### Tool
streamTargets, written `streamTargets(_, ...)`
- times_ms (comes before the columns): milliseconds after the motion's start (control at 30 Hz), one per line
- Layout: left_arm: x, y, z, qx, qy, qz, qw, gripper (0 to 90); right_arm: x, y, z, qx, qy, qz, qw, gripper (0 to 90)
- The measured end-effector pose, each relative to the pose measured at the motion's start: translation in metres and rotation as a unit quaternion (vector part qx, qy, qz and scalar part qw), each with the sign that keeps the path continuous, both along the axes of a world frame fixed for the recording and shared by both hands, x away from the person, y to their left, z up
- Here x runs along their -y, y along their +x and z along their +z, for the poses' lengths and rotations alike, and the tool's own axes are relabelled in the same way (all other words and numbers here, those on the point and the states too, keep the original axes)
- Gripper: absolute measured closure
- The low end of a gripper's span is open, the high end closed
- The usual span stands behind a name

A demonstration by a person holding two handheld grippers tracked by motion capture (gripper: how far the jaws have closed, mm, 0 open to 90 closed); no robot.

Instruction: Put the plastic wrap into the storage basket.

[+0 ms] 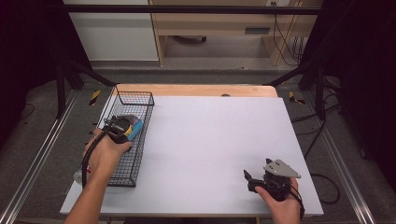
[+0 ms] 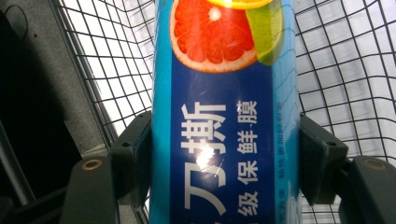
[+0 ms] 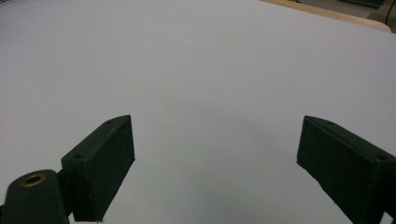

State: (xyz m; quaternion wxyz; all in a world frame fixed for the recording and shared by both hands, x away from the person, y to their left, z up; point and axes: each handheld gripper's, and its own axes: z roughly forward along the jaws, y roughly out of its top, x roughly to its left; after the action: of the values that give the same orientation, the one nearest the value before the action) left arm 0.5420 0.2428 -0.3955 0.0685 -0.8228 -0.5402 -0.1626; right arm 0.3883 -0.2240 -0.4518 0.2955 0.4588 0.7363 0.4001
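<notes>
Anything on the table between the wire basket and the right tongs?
No: in the high view the white table is bare between the wire basket and the right tongs.

Bright, even overhead light — glare on the blue box, dark surroundings.

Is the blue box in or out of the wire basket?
In, but held. The blue box sits clamped in the left gripper, with the wire basket mesh around and beneath it.

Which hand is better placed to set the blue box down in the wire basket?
Left. The left tool is already shut on the blue box over the wire basket. The right tool stands open over bare table, far from the basket.
</notes>
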Motion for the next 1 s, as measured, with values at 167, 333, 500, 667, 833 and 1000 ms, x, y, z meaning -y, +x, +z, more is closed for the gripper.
streamTargets(167,0.0006,0.0000,-0.0004,-0.001,0.001,-0.001,1.0000,31.9,-0.0001,0.0001,-0.0001,-0.002,0.000,0.002,1.0000,11.3)
streamTargets(333,0.0008,-0.0009,-0.0010,0.003,0.002,-0.003,1.0000,31.7,-0.0002,0.0002,-0.0002,-0.002,0.000,0.002,1.0000,11.3)
streamTargets(500,0.0013,-0.0022,-0.0018,0.008,0.005,-0.008,0.9999,31.6,-0.0002,0.0004,-0.0004,-0.001,-0.002,0.003,1.0000,11.3)
streamTargets(667,0.0023,-0.0024,-0.0024,0.009,0.011,-0.012,0.9998,31.5,-0.0009,0.0000,-0.0005,-0.005,0.000,0.002,1.0000,11.3)
streamTargets(833,0.0017,-0.0025,-0.0029,0.016,0.018,-0.025,0.9994,30.2,-0.0005,0.0003,-0.0006,-0.004,0.000,0.002,1.0000,11.2)
streamTargets(1000,0.0036,-0.0073,-0.0025,0.027,0.008,-0.038,0.9989,22.9,0.0004,0.0006,-0.0005,-0.003,-0.001,0.003,1.0000,11.2)
